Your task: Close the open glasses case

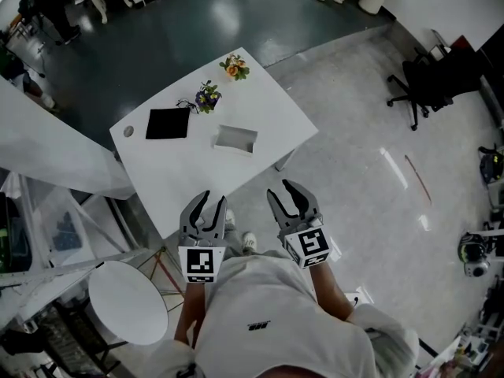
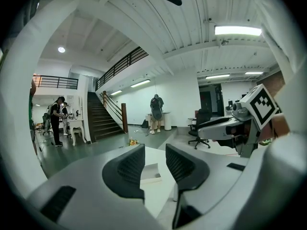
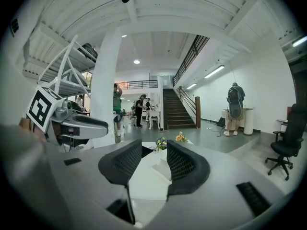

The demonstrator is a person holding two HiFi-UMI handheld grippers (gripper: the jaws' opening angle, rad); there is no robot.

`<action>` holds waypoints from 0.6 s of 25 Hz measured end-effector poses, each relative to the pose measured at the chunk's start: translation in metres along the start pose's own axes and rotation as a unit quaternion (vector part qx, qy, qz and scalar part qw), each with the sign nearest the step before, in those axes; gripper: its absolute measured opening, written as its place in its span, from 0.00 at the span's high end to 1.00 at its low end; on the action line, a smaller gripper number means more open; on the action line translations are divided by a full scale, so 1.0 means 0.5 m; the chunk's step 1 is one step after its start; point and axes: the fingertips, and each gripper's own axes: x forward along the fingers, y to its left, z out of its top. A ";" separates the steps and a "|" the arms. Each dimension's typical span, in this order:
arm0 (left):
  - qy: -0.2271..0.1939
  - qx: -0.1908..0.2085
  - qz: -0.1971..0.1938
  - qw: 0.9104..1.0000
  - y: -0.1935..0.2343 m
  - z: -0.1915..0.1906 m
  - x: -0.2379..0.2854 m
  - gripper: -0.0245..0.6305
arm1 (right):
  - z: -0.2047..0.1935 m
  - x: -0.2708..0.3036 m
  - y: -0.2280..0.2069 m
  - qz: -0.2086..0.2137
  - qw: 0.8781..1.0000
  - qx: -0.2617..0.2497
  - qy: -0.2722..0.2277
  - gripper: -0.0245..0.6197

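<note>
You're holding your left gripper (image 1: 214, 203) and right gripper (image 1: 281, 193) just off the table (image 1: 264, 109).
Both are hovering side by side at its near edge, jaws standing apart and empty.

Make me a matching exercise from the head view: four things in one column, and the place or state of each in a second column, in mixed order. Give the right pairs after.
Things
1. glasses case
2. black pad
3. orange flowers
4. office chair

Places or states
A. off the table, at the right of the view
B. at the table's far corner
C. open, near the table's middle
D. flat on the table, to the left of the case

Pairs: 1-C, 2-D, 3-B, 4-A
</note>
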 end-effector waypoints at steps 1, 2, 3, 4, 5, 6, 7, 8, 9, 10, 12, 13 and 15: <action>-0.001 0.000 -0.002 1.000 0.001 0.000 0.008 0.74 | 0.001 0.006 -0.004 0.000 1.000 0.000 -0.001 0.71; -0.002 0.000 -0.003 1.000 0.003 0.000 0.016 0.74 | 0.001 0.012 -0.008 -0.001 1.000 0.000 -0.002 0.71; -0.003 0.000 -0.003 1.000 0.005 0.000 0.024 0.74 | 0.002 0.019 -0.012 -0.001 1.000 0.000 -0.002 0.71; -0.005 -0.001 -0.003 1.000 0.008 0.001 0.032 0.74 | 0.003 0.026 -0.016 0.000 1.000 0.000 -0.003 0.71; -0.007 -0.001 -0.003 1.000 0.011 0.001 0.040 0.74 | 0.005 0.033 -0.019 0.000 1.000 -0.001 -0.003 0.71; -0.006 -0.001 -0.004 1.000 0.015 0.001 0.048 0.74 | 0.007 0.041 -0.022 0.000 1.000 -0.002 -0.004 0.71; -0.004 -0.001 -0.005 1.000 0.019 0.000 0.056 0.74 | 0.009 0.049 -0.026 0.000 1.000 -0.003 -0.003 0.71; -0.003 -0.001 -0.006 1.000 0.023 -0.001 0.064 0.74 | 0.010 0.058 -0.029 0.000 1.000 -0.004 -0.003 0.71; -0.002 -0.002 -0.007 1.000 0.028 -0.002 0.073 0.74 | 0.011 0.067 -0.033 0.001 1.000 -0.005 -0.002 0.71; -0.002 -0.002 -0.009 1.000 0.033 -0.003 0.083 0.74 | 0.012 0.077 -0.036 0.001 1.000 -0.006 -0.001 0.71; 0.000 -0.004 -0.011 1.000 0.044 -0.005 0.104 0.74 | 0.014 0.098 -0.044 0.002 1.000 -0.006 0.002 0.71; 0.001 -0.004 -0.013 1.000 0.050 -0.006 0.116 0.74 | 0.016 0.110 -0.049 0.002 1.000 -0.007 0.003 0.71; 0.004 -0.006 -0.016 1.000 0.063 -0.008 0.140 0.74 | 0.018 0.135 -0.061 0.001 1.000 -0.007 0.008 0.71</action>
